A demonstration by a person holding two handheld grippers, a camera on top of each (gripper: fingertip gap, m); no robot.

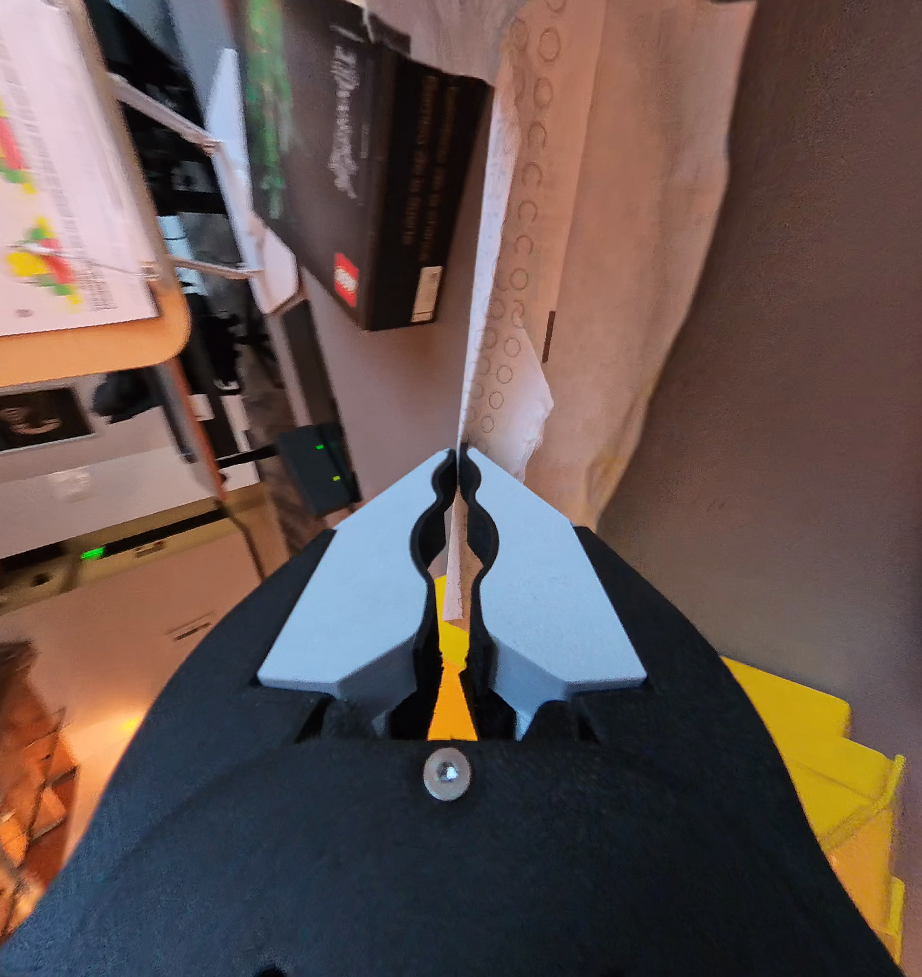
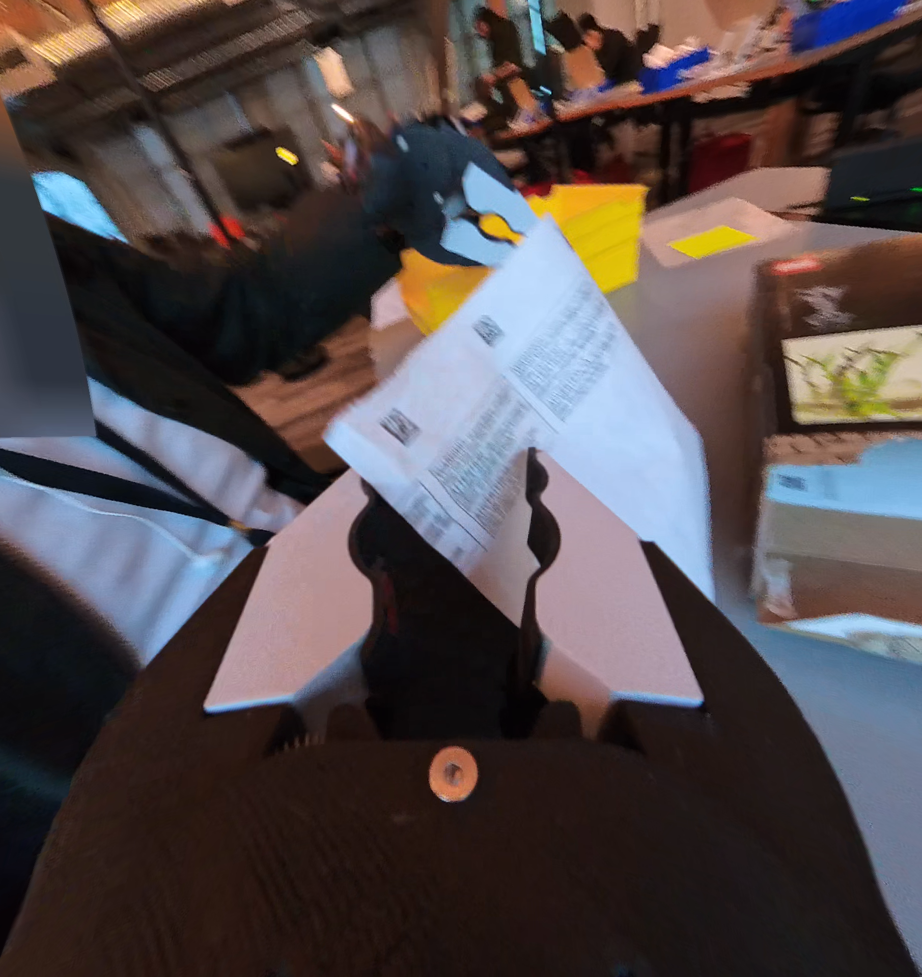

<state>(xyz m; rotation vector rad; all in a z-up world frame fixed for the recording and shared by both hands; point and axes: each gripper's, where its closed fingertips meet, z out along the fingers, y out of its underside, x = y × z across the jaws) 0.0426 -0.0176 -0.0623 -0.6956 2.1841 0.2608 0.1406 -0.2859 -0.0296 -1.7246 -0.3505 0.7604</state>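
Fingers of the left gripper (image 1: 457, 465) are pressed together on the edge of a white printed sheet (image 1: 493, 222), which is seen edge-on in the left wrist view, running away from the tips. In the right wrist view the same sheet (image 2: 527, 380) is seen held up in the air above the grey desk (image 2: 818, 740), one end pinched by the left gripper (image 2: 493, 232) farther off. The near corner lies across the right gripper (image 2: 450, 476), whose fingers are spread apart; the paper is touched by the right-hand finger only and is not clamped. A yellow bin (image 2: 591, 232) is seen behind the sheet, and a dark printed box (image 2: 850, 338) stands on the desk to the right.

As a judgement, the sheet could be creased or torn if it were pulled while held at one end only, and it could slip off the open fingers, since the frame is blurred by motion.
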